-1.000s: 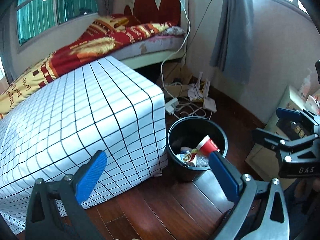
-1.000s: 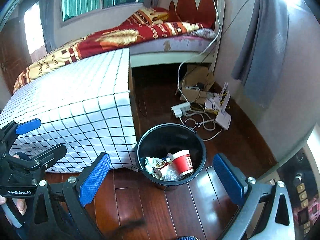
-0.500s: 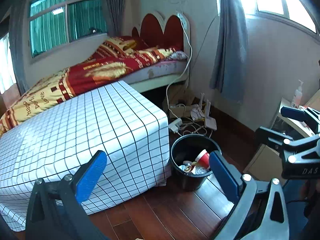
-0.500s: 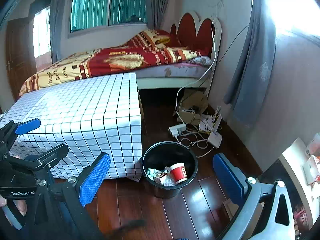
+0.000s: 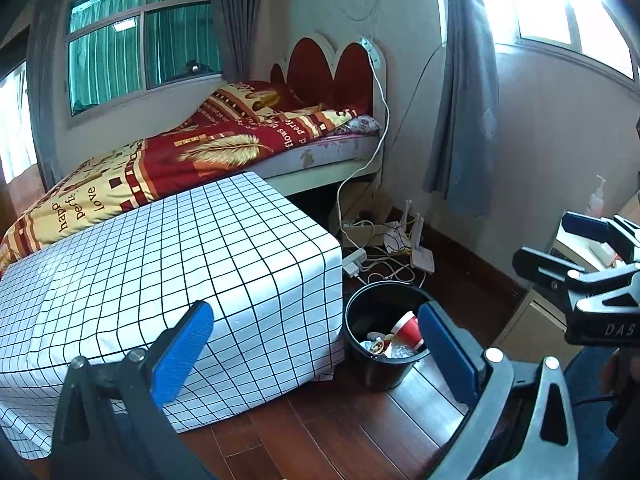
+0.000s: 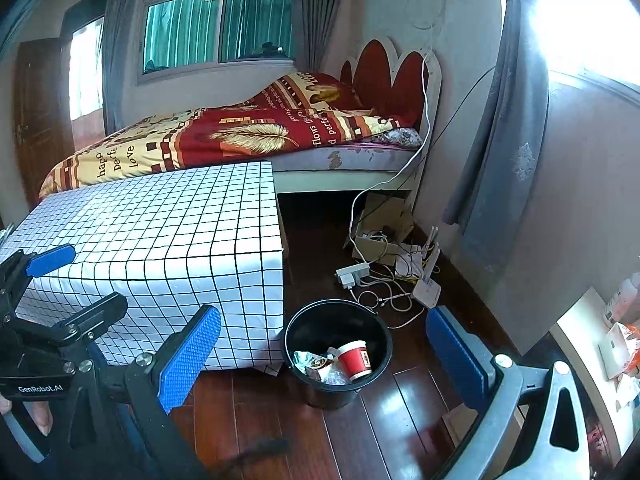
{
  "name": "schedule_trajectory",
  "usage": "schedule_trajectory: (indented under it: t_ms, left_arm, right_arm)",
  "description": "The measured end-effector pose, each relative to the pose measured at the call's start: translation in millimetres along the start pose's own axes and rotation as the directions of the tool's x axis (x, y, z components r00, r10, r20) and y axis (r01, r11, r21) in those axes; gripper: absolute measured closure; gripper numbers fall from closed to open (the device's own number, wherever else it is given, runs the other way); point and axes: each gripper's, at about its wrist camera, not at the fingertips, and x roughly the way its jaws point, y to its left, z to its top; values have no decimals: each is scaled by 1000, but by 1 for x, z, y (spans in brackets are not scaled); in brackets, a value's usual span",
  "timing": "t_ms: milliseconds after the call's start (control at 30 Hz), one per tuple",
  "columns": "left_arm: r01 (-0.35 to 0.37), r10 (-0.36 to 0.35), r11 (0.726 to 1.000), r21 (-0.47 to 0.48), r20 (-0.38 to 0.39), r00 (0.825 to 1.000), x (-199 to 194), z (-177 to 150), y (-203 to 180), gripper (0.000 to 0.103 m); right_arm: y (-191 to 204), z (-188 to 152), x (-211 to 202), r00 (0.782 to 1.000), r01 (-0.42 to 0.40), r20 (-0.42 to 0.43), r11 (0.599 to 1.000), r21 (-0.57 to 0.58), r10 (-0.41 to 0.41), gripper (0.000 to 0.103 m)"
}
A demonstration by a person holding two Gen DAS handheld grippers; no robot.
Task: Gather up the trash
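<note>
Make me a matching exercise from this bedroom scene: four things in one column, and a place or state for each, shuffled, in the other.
Things:
1. red paper cup
2. black bin
3. white power strip
4. left hand-held gripper

Places or states:
A. open and holding nothing
B. on the wood floor beside the grid-cloth table
C. lying on its side among wrappers inside the bin
D. on the floor among cables near the bed

Pairs: 1-C, 2-B, 3-D, 4-A
</note>
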Motion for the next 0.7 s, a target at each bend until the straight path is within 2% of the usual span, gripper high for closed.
schedule_trajectory:
  t_ms: [700]
  left_arm:
    - [7, -8, 999, 32, 16, 1000, -3, 3, -4, 0]
  right_arm:
    - [-7, -1, -2, 1000, 15, 2, 1000, 10, -15, 0]
